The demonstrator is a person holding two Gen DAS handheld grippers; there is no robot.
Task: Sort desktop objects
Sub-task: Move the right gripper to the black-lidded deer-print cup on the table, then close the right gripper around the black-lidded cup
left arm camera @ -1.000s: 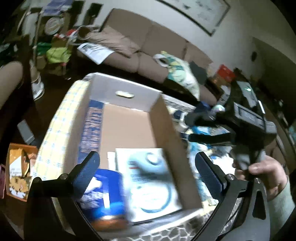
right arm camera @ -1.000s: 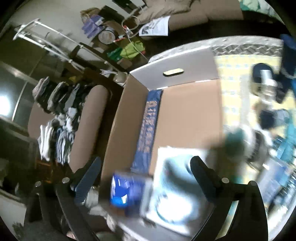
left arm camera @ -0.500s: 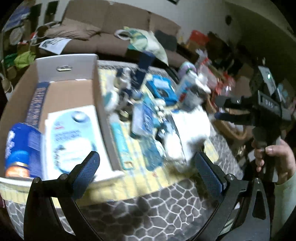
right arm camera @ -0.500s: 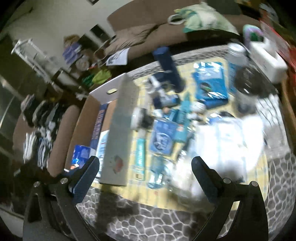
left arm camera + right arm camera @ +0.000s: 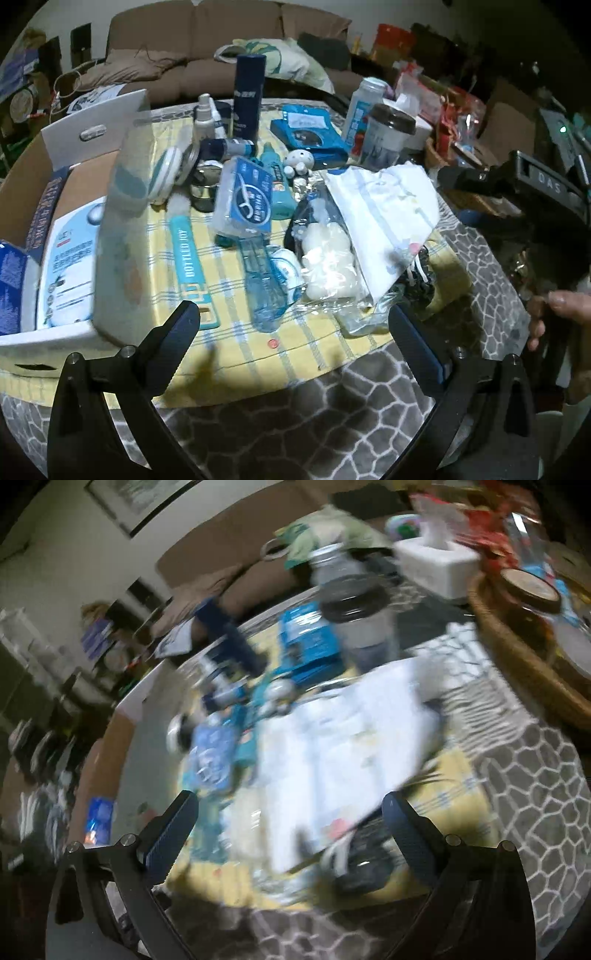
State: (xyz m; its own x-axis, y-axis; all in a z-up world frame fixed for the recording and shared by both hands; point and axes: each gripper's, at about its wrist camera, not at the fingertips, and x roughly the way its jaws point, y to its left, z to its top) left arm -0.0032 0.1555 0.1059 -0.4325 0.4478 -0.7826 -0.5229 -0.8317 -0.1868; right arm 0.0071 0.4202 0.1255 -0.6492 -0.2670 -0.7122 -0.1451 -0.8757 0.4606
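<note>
A cardboard box (image 5: 125,206) stands at the left of the table and holds a white-and-blue packet (image 5: 70,266) and a blue can (image 5: 11,280). Loose items crowd the yellow checked cloth (image 5: 236,354): a teal tube (image 5: 186,258), a floss-pick box (image 5: 245,199), a clear blue bottle (image 5: 264,284), a white plastic bag (image 5: 384,214) and a tall dark-blue can (image 5: 248,99). My left gripper (image 5: 293,328) is open over the cloth's near edge. My right gripper (image 5: 290,814) is open above the blurred white bag (image 5: 340,738); it also shows at the right (image 5: 524,184), held by a hand (image 5: 561,310).
A lidded cup (image 5: 388,136) and a white bottle (image 5: 364,107) stand at the back right. A tissue box (image 5: 436,563) and a wicker basket (image 5: 517,657) sit on the right of the grey patterned tabletop (image 5: 332,417). A brown sofa (image 5: 207,44) runs behind.
Both grippers have swung away from above the box to the right, over the loose items on the cloth. Both stay open and empty.
</note>
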